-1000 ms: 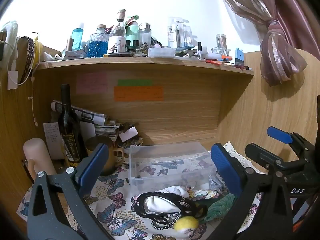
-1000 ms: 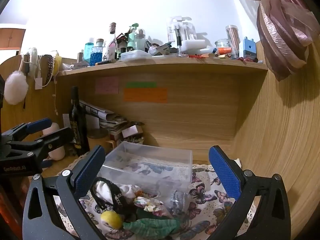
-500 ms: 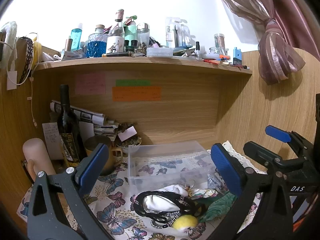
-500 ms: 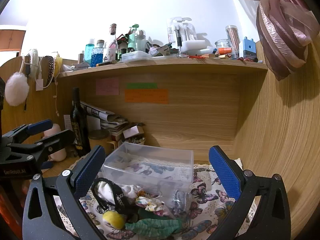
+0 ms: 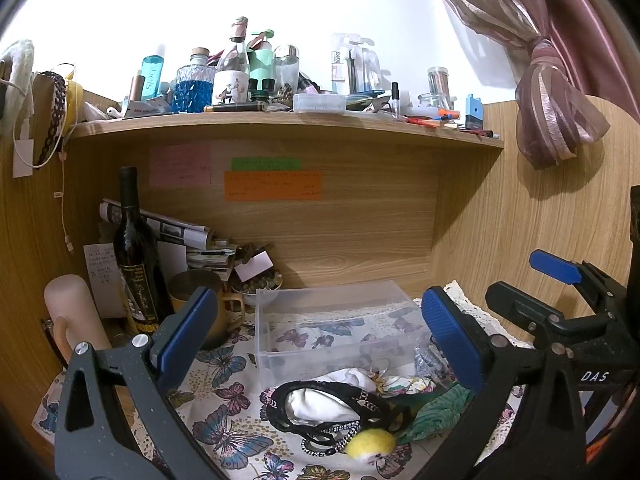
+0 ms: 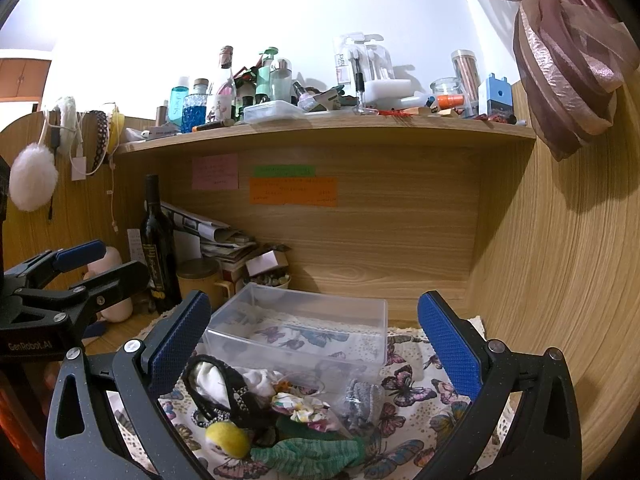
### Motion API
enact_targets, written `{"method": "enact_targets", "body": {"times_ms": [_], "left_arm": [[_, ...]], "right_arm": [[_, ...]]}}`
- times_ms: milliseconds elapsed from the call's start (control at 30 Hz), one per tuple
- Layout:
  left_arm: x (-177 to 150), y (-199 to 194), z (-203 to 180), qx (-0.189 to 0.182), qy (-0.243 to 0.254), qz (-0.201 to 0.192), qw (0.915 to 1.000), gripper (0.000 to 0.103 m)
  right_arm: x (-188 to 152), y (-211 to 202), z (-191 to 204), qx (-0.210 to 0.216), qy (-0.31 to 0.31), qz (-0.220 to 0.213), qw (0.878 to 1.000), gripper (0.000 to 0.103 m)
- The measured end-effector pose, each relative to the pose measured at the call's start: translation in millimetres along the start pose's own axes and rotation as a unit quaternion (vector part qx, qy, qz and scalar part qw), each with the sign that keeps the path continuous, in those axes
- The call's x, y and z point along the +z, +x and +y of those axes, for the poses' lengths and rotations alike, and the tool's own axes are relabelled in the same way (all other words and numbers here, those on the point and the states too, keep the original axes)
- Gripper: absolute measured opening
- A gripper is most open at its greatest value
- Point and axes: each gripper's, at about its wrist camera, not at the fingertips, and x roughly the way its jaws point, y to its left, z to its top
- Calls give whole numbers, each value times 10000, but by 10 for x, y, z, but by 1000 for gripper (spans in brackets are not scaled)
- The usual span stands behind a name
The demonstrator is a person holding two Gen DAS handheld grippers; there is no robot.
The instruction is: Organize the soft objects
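Note:
A pile of soft objects lies on the butterfly cloth (image 5: 224, 412) in front of a clear plastic box (image 5: 336, 328): a black headband around white fabric (image 5: 320, 404), a yellow pompom (image 5: 370, 443), a green scrunchie (image 5: 434, 410) and a floral scrunchie (image 6: 306, 406). The box (image 6: 300, 328) holds nothing. My left gripper (image 5: 320, 332) is open and empty above the pile. My right gripper (image 6: 312, 340) is open and empty, also above the pile. The pompom (image 6: 228, 438) and green scrunchie (image 6: 312, 454) show in the right wrist view.
A dark wine bottle (image 5: 136, 256), a lidded mug (image 5: 200, 308), a pink cylinder (image 5: 72, 312) and stacked papers stand at the back left. A cluttered shelf (image 5: 280, 120) hangs above. Wooden walls close the back and right. A curtain (image 5: 552, 112) hangs at the right.
Both views have shifted only slightly; the grippers hold nearly still and stay open. The soft objects and the box have not moved.

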Motion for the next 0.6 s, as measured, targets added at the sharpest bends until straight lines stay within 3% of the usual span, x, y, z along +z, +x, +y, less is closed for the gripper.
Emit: {"method": "enact_targets", "body": {"times_ms": [600], "left_arm": [[-43, 0, -26, -8, -12, -10, 10000, 103]], "right_arm": [[-8, 2, 0, -23, -34, -8, 10000, 103]]}}
